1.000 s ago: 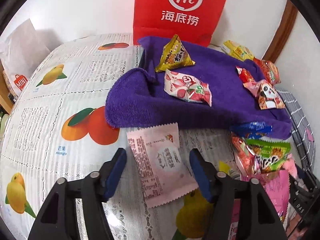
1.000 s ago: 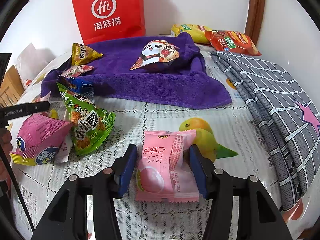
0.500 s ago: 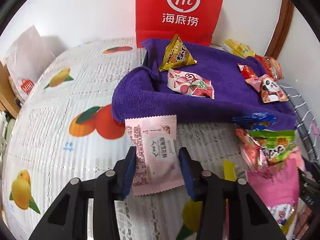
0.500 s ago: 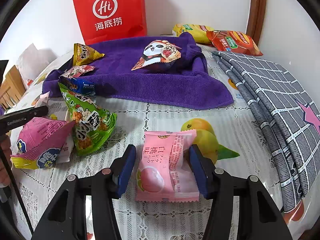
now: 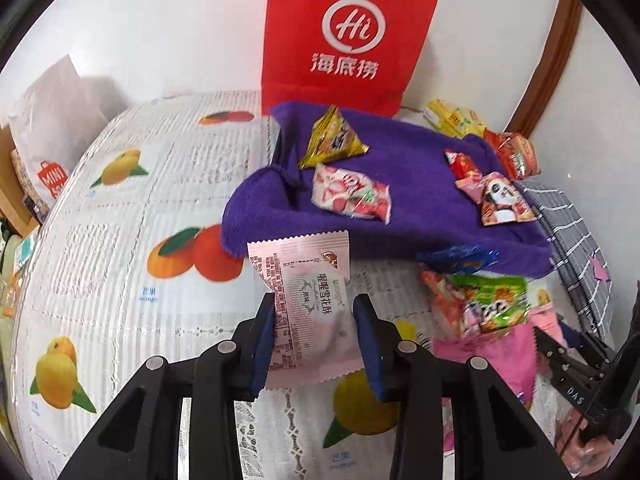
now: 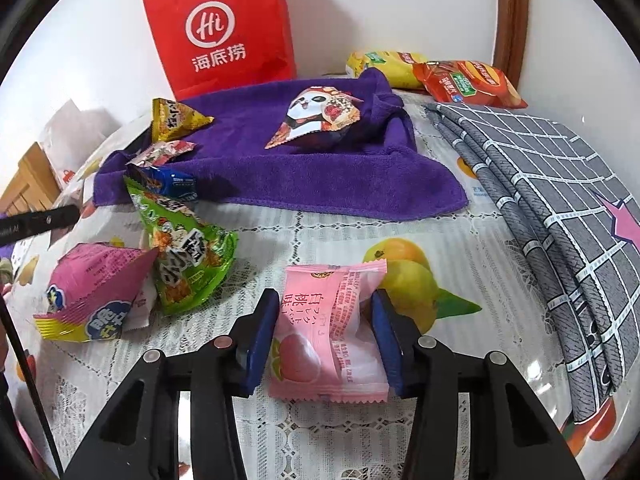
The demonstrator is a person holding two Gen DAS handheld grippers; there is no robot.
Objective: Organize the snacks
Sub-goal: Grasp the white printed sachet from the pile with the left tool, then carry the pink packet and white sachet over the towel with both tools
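My left gripper (image 5: 314, 304) is shut on a pale pink snack packet (image 5: 304, 276) and holds it just above the fruit-print tablecloth (image 5: 120, 240), in front of the purple towel (image 5: 420, 220). On the towel lie a yellow triangular packet (image 5: 332, 140), a strawberry packet (image 5: 350, 196) and a panda packet (image 5: 500, 196). My right gripper (image 6: 325, 300) is closing around a pink peach packet (image 6: 320, 332) that lies flat on the tablecloth. Both blue pads (image 6: 262, 332) touch the packet's sides.
A red paper bag (image 6: 220, 32) stands against the wall behind the towel. A green packet (image 6: 188, 256), a pink bag (image 6: 92, 296) and a blue wrapper (image 6: 172, 184) lie left of my right gripper. A folded grey checked cloth (image 6: 560, 208) lies to its right, with chip bags (image 6: 464, 80) behind.
My left gripper closed on the pale pink packet and raised it off the tablecloth. My right gripper's jaws narrowed around the peach packet without moving away.
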